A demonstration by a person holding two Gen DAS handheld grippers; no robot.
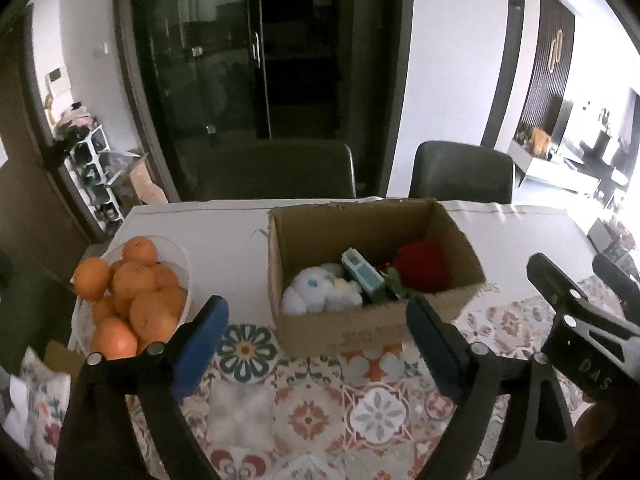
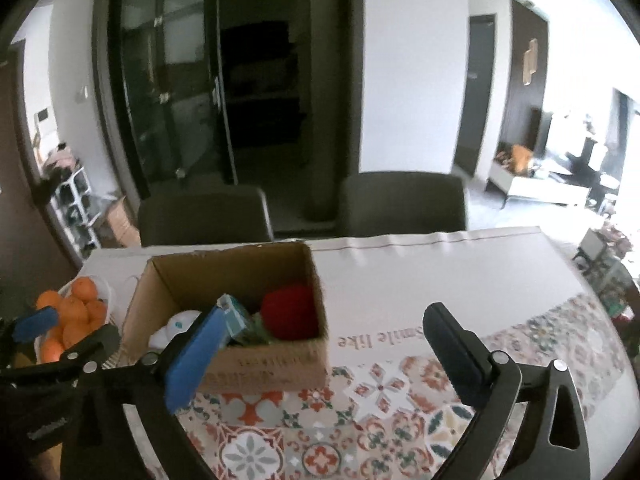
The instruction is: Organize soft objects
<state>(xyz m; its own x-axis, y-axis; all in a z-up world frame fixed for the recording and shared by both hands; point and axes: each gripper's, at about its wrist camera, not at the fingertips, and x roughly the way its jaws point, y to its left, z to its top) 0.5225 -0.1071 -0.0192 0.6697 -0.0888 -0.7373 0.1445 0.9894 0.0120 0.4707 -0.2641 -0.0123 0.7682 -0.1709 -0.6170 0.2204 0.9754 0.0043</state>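
Note:
An open cardboard box stands on the table and also shows in the right wrist view. Inside lie a white plush toy, a teal packet and a red soft ball; the ball and a part of the plush show in the right wrist view. My left gripper is open and empty, just in front of the box. My right gripper is open and empty, at the box's near right corner; it also shows at the right edge of the left wrist view.
A white bowl of oranges stands left of the box, also in the right wrist view. A patterned tablecloth covers the near table. Two dark chairs stand behind the far edge.

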